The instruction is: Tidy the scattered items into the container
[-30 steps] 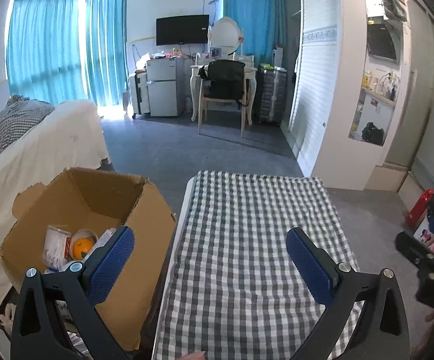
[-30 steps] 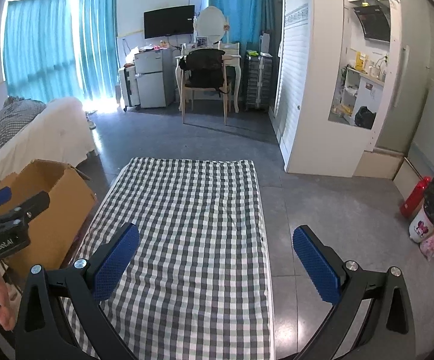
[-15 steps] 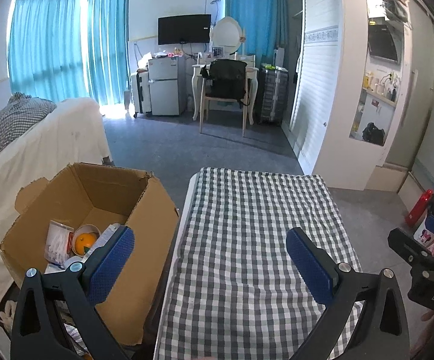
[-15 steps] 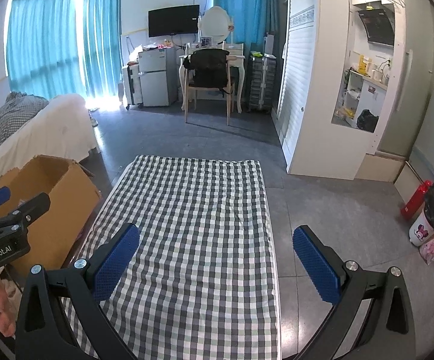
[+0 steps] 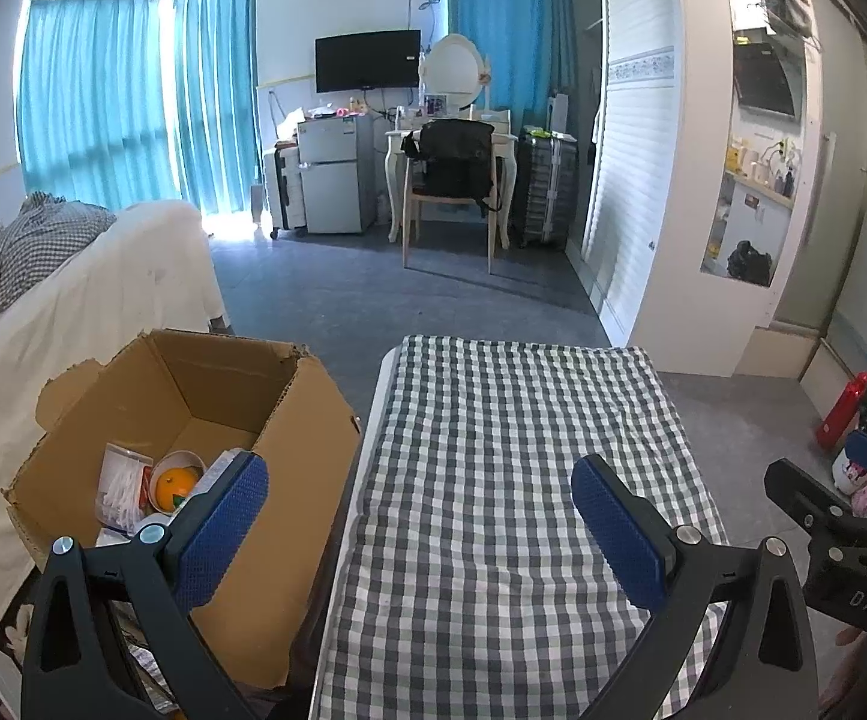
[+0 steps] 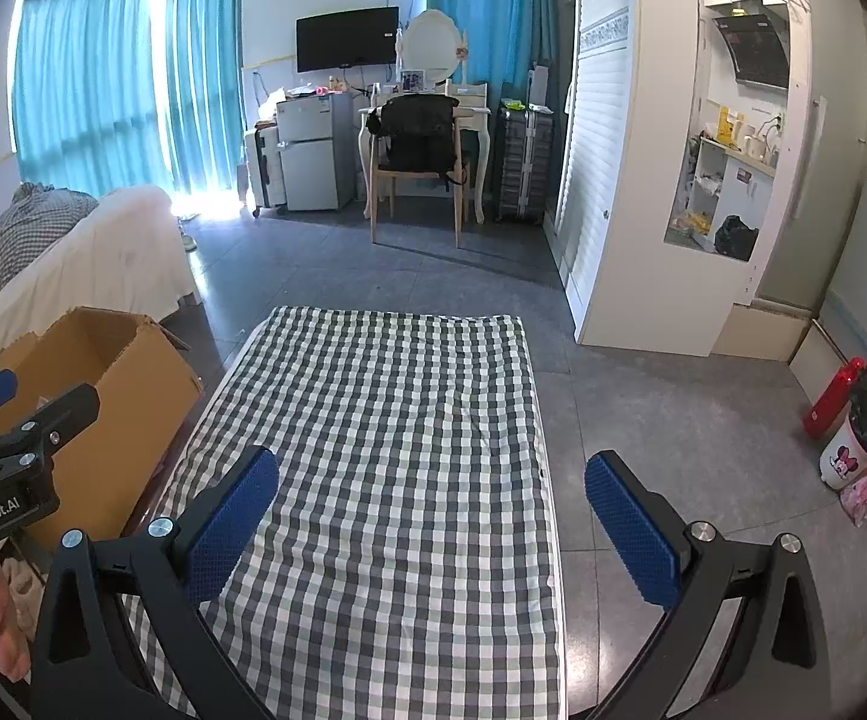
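An open cardboard box [image 5: 307,438] stands on the floor left of a table with a grey checked cloth [image 5: 523,450]. Inside the box lie an orange in a bowl [image 5: 176,483], white packets [image 5: 118,480] and other items. The box also shows in the right wrist view [image 6: 133,384]. My left gripper [image 5: 421,516] is open and empty, above the table's near left part beside the box. My right gripper [image 6: 433,510] is open and empty above the cloth [image 6: 403,420]. No loose items show on the cloth.
A white-covered bed [image 5: 91,294] lies left of the box. A chair [image 5: 451,192], desk, small fridge [image 5: 334,174] and suitcase [image 5: 544,186] stand at the far wall. A red bottle [image 6: 832,399] and a bin [image 6: 865,438] stand on the floor at the right.
Both grippers have risen and pulled back slightly; the box and table sit a little lower and farther in view. Both stay open and empty.
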